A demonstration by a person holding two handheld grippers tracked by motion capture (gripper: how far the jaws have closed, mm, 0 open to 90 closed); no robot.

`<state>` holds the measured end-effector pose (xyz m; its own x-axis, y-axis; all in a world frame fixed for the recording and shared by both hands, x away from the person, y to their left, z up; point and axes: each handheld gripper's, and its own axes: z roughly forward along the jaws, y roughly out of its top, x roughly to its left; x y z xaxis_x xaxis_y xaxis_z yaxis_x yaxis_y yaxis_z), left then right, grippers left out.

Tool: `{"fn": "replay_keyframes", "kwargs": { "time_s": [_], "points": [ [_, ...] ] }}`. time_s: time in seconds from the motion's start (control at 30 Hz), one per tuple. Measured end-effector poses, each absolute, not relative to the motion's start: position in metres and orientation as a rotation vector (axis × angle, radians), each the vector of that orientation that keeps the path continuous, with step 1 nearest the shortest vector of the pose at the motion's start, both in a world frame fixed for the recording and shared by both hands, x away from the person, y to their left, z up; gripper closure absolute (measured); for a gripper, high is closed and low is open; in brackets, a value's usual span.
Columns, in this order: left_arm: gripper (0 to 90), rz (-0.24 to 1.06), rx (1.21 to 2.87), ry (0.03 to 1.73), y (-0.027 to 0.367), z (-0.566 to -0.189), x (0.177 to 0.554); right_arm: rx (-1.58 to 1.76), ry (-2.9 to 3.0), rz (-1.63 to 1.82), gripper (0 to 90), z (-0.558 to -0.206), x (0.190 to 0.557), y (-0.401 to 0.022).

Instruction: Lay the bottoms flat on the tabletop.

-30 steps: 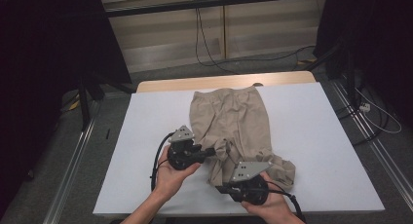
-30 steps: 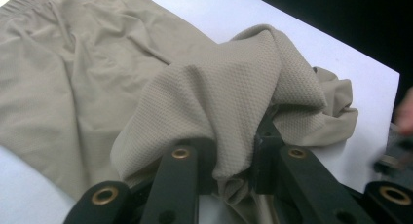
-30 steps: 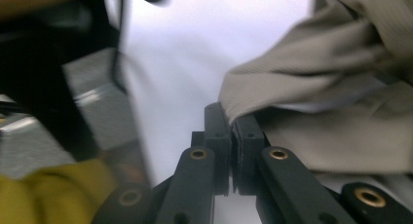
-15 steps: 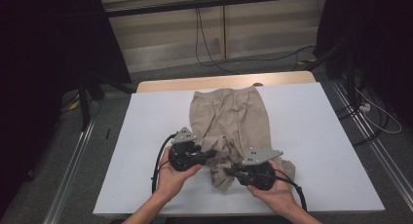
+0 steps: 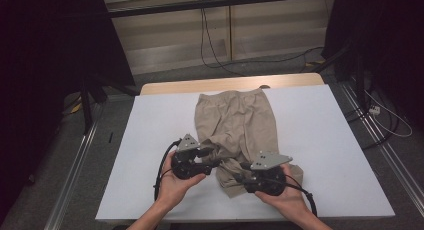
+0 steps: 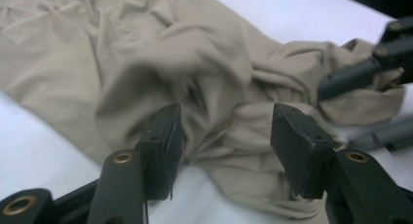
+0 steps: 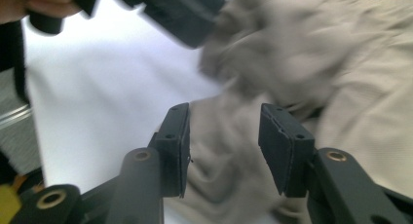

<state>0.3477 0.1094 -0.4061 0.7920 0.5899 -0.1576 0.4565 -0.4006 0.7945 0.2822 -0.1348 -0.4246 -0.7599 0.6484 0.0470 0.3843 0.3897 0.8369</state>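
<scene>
Beige shorts [image 5: 239, 125] lie on the white table [image 5: 330, 140], waistband at the far edge, legs toward the person. The far part is flat; the near part is bunched into folds between and in front of the two tongs.

Left tongs [image 5: 214, 157]: held in the left hand [image 5: 176, 185], at the shorts' left edge, pointing across toward the right tongs. Jaws apart; they have just been opening. In the left gripper view the left tongs [image 6: 225, 136] straddle a raised fold of the shorts [image 6: 195, 73]. Cloth lies between and just beyond the jaws, but the pads do not press on it. Bare table shows below the jaw tips. The other tongs' dark jaws reach in from that view's right edge, on the far side of the bunched cloth.

Right tongs [image 5: 237, 171]: held in the right hand [image 5: 285, 197], over the near right corner of the shorts, pointing back toward the left tongs. Jaws apart, also just opened. In the right gripper view the right tongs [image 7: 223, 136] stand over wrinkled cloth [image 7: 341, 87], which fills the gap and spreads to the right jaw's side. White table lies off the left jaw's side. No pad contact seen. Upper part of that view is blurred; the left tongs' black body shows there, near the cloth.

The two tongs are near each other, tips facing, with the crumpled leg end between them.
</scene>
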Motion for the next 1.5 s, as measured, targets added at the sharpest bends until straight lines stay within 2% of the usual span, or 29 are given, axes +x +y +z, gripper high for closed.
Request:
{"fn": "replay_keyframes", "kwargs": {
  "time_s": [0.13,0.17,0.27,0.33,0.47,0.57,0.6,0.63,0.67,0.7,0.77,0.97,1.1,1.27,1.43,1.5],
  "points": [
    [44.9,0.193,2.076,0.768,0.109,-0.411,0.349,0.897,2.444,1.244,30.0,-0.44,0.29,-0.12],
    [44.1,0.201,2.075,0.766,0.109,-0.411,0.349,0.897,2.451,1.244,28.8,-0.441,0.292,-0.118],
    [40.6,0.215,2.066,0.774,0.113,-0.411,0.352,0.896,2.491,1.226,17.2,-0.448,0.3,-0.11],
    [40.2,0.214,2.05,0.788,0.116,-0.411,0.354,0.889,2.515,1.212,11.9,-0.452,0.302,-0.106],
    [38.6,0.212,2.048,0.806,0.12,-0.414,0.357,0.865,2.531,1.16,12.6,-0.459,0.301,-0.099],
    [38.4,0.2,2.054,0.807,0.121,-0.416,0.358,0.834,2.501,1.097,23.1,-0.462,0.301,-0.096],
    [38.3,0.204,2.056,0.803,0.12,-0.417,0.358,0.838,2.494,1.105,30.7,-0.462,0.301,-0.097],
    [38.1,0.206,2.058,0.799,0.12,-0.417,0.358,0.843,2.48,1.107,42.3,-0.462,0.3,-0.098],
    [38.0,0.21,2.061,0.794,0.12,-0.417,0.357,0.836,2.469,1.11,59.9,-0.461,0.3,-0.1],
    [37.9,0.212,2.061,0.794,0.12,-0.417,0.357,0.836,2.463,1.114,67.8,-0.46,0.3,-0.103],
    [37.8,0.213,2.066,0.79,0.121,-0.418,0.356,0.833,2.46,1.115,73.3,-0.459,0.299,-0.104],
    [39.8,0.204,2.071,0.786,0.122,-0.419,0.355,0.817,2.516,1.16,77.3,-0.455,0.291,-0.107],
    [43.8,0.181,2.074,0.784,0.121,-0.421,0.355,0.805,2.543,1.18,77.6,-0.454,0.284,-0.109],
    [53.1,0.156,2.096,0.748,0.116,-0.423,0.352,0.796,2.601,1.223,77.8,-0.453,0.271,-0.109],
    [54.5,0.127,2.147,0.716,0.108,-0.43,0.348,0.733,2.654,1.232,77.8,-0.452,0.254,-0.106],
    [57.9,0.123,2.182,0.699,0.103,-0.435,0.347,0.744,2.654,1.236,77.8,-0.452,0.255,-0.107]
  ]
}}
